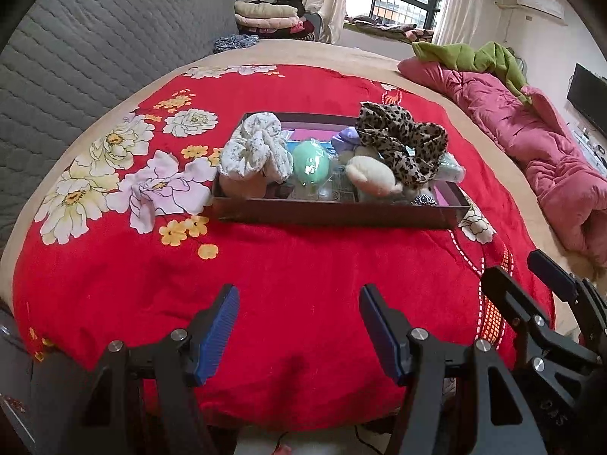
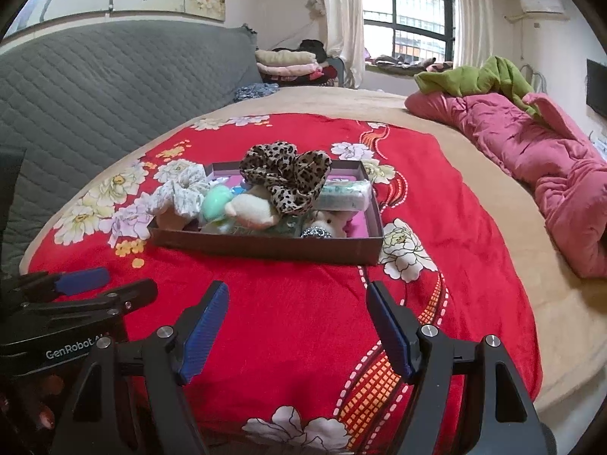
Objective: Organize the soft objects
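A shallow brown box (image 1: 334, 217) (image 2: 265, 248) sits on the red flowered blanket (image 1: 303, 284). It holds a white floral scrunchie (image 1: 252, 149) (image 2: 182, 193), a mint green soft ball (image 1: 311, 165) (image 2: 216, 201), a cream plush (image 1: 373, 176) (image 2: 250, 208), a leopard-print scrunchie (image 1: 402, 140) (image 2: 286, 174), a purple item (image 1: 347, 138) and a tissue pack (image 2: 347, 193). My left gripper (image 1: 299, 326) is open and empty, well short of the box. My right gripper (image 2: 297, 326) is open and empty too; it also shows at the right edge of the left wrist view (image 1: 531, 284).
A grey quilted headboard (image 1: 95, 57) stands at the left. A pink comforter (image 1: 538, 151) (image 2: 550, 159) with a green cloth (image 2: 481, 76) lies on the right of the bed. Folded clothes (image 2: 288, 62) are stacked by the window.
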The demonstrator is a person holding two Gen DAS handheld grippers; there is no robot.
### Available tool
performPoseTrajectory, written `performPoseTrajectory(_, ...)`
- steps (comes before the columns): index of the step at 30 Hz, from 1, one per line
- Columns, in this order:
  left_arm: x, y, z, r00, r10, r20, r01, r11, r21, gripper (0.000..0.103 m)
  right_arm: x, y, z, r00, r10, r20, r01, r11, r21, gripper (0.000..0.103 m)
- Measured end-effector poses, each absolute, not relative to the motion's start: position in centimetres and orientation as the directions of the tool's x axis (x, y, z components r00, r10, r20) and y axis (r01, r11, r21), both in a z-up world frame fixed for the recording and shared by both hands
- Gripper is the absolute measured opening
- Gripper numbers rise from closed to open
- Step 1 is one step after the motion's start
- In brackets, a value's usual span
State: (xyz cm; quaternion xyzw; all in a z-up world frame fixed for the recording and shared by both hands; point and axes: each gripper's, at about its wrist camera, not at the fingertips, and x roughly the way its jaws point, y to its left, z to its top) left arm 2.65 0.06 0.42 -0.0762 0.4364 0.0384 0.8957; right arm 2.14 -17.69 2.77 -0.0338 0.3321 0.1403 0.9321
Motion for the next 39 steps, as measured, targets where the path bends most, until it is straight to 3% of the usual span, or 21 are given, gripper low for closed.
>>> performPoseTrajectory(39,2.8,-0.1,-0.3,0.592,0.015,-0.806,-0.141,0.986,-0.085,0.065,2.7,-17.7,1.6,0.721,0.245,-0.648,-0.281,0.958,0.049,0.076)
